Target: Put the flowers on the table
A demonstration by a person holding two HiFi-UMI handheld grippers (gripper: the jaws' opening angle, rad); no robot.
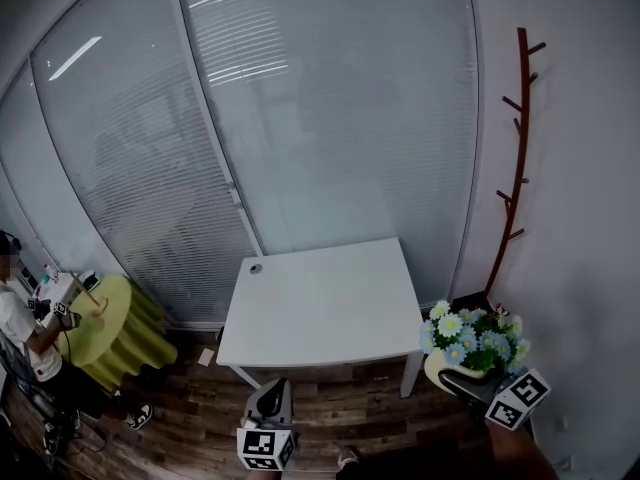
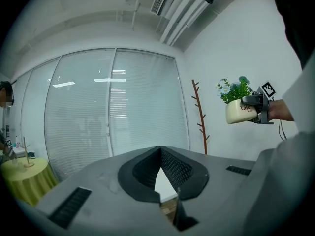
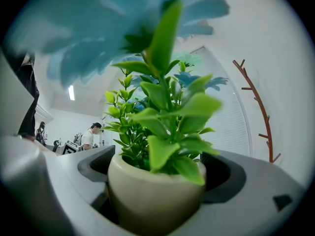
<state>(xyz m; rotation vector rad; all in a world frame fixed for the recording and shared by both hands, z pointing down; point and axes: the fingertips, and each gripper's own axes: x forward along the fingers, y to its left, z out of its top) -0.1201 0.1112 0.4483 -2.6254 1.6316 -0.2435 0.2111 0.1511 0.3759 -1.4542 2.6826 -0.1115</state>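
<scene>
The left gripper [image 2: 159,151] is idling, jaws pinched together on nothing. The right gripper [image 1: 472,380] is clasping the cream flower pot [image 3: 152,200] squarely between its jaws, clear of the white table [image 1: 325,303]. The pot is probably handling light, rigid and smooth, so its wall, not the crushable blooms [image 1: 470,333], is the place to hold.

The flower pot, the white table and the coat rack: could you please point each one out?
flower pot [image 3: 152,195], right gripper view, on its cream front wall.
white table [image 1: 325,303], head view, on the bare middle of its top.
coat rack [image 1: 519,148], head view, midway up its trunk.
</scene>
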